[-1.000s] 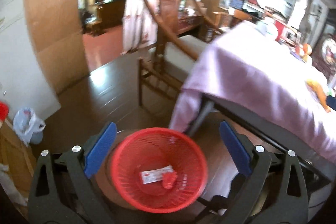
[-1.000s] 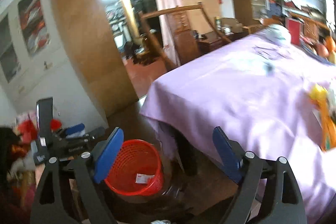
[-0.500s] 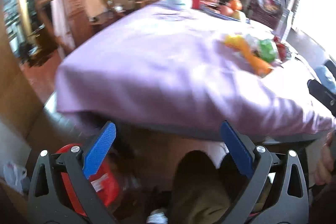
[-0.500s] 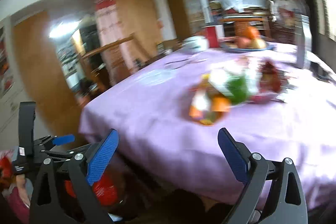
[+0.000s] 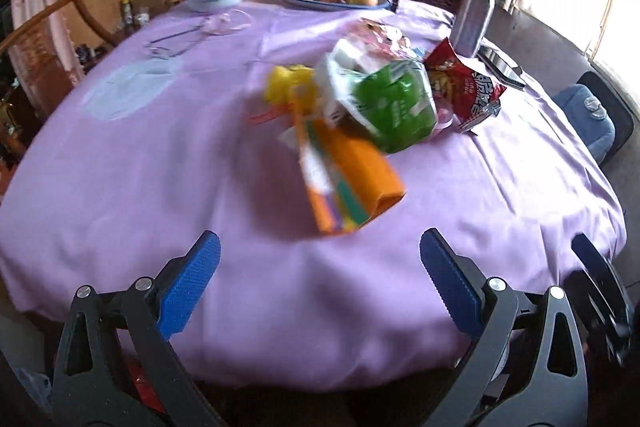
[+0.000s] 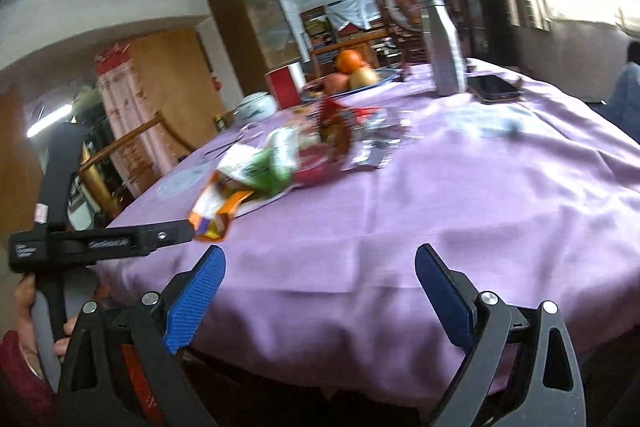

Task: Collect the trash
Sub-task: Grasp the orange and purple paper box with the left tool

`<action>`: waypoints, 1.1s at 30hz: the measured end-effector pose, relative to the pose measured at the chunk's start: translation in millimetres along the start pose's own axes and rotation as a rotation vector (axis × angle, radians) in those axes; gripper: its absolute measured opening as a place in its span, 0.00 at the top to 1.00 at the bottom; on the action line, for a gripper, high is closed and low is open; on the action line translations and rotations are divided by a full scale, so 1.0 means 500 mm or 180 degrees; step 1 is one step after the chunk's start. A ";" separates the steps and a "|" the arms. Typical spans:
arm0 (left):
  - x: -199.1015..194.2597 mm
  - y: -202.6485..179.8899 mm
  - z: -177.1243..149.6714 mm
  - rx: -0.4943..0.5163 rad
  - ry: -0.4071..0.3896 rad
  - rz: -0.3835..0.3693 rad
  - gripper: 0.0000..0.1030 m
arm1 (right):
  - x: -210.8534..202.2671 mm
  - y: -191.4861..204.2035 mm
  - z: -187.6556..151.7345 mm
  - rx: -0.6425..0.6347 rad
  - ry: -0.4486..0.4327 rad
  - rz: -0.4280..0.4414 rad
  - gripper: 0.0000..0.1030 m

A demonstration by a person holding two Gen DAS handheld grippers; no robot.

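Left wrist view: left gripper [image 5: 318, 269], jaws wide and empty; orange carton [image 5: 352, 183] just ahead; straddle its sides squarely before closing.

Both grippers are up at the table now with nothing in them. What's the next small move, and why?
Probably ease the left gripper forward and down onto the orange packet. Its jaws stand open and empty, the packet is the nearest piece in the wrapper pile, and it lies almost straight ahead on the purple tablecloth.
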State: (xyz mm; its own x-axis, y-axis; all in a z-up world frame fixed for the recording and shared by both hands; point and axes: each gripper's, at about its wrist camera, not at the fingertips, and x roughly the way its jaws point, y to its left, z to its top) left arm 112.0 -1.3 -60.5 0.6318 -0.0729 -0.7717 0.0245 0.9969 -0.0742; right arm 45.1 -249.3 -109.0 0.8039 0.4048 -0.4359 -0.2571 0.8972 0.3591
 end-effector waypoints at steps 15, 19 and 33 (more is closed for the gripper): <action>0.085 0.023 0.047 -0.0149 0.0086 0.0242 0.49 | -0.007 -0.068 0.001 0.0221 -0.0082 0.0021 0.09; 0.036 0.052 0.024 -0.0140 -0.0037 0.0304 0.49 | -0.003 -0.056 0.001 0.0161 -0.0067 0.0034 0.09; 0.033 0.101 0.011 -0.0211 -0.0061 0.0291 0.41 | -0.006 0.000 0.008 -0.0079 -0.0034 0.0020 0.09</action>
State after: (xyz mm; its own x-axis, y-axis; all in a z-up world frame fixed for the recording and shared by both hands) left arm 127.8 47.9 -73.5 0.6439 0.0193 -0.7649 -0.0847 0.9953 -0.0462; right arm 44.6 -251.3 -104.6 0.8079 0.4087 -0.4246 -0.2754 0.8988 0.3411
